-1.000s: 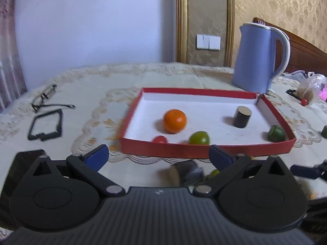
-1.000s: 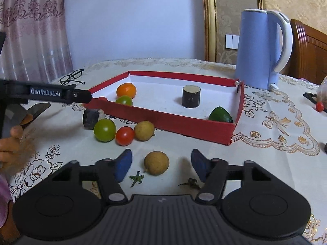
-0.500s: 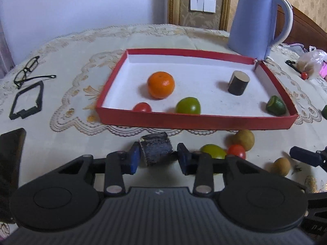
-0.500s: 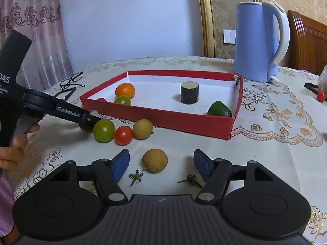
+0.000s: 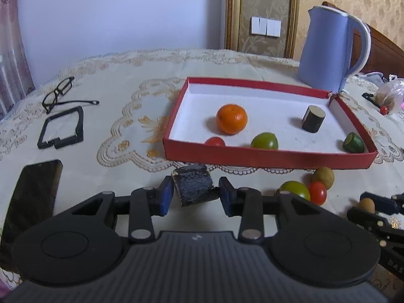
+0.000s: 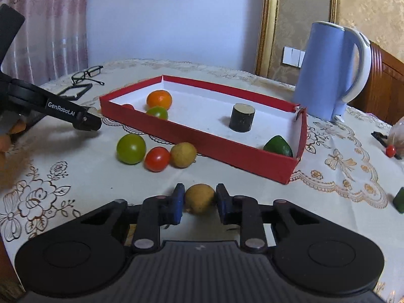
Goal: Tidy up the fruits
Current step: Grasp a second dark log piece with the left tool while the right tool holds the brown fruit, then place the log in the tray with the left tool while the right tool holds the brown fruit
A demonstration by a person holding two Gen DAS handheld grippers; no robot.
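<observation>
A red tray (image 5: 267,157) (image 6: 217,146) holds an orange (image 5: 231,119), a red tomato (image 5: 215,142), a green tomato (image 5: 264,141), a dark cylinder (image 5: 313,119) and a green fruit piece (image 5: 353,142). My left gripper (image 5: 195,193) is shut on a dark cylinder piece (image 5: 194,188), held just in front of the tray. My right gripper (image 6: 199,200) is shut on a brown longan (image 6: 200,198). On the cloth lie a green tomato (image 6: 131,148), a red tomato (image 6: 157,158) and another longan (image 6: 183,154).
A blue kettle (image 5: 329,50) (image 6: 328,70) stands behind the tray. Glasses (image 5: 59,93), a black frame (image 5: 63,128) and a phone (image 5: 32,197) lie at the left. A bag (image 5: 388,96) and small red fruit (image 6: 390,150) are at the right.
My right gripper closed on the longan and lifted it. My left gripper, shut on the dark piece, raised it slightly off the cloth.
</observation>
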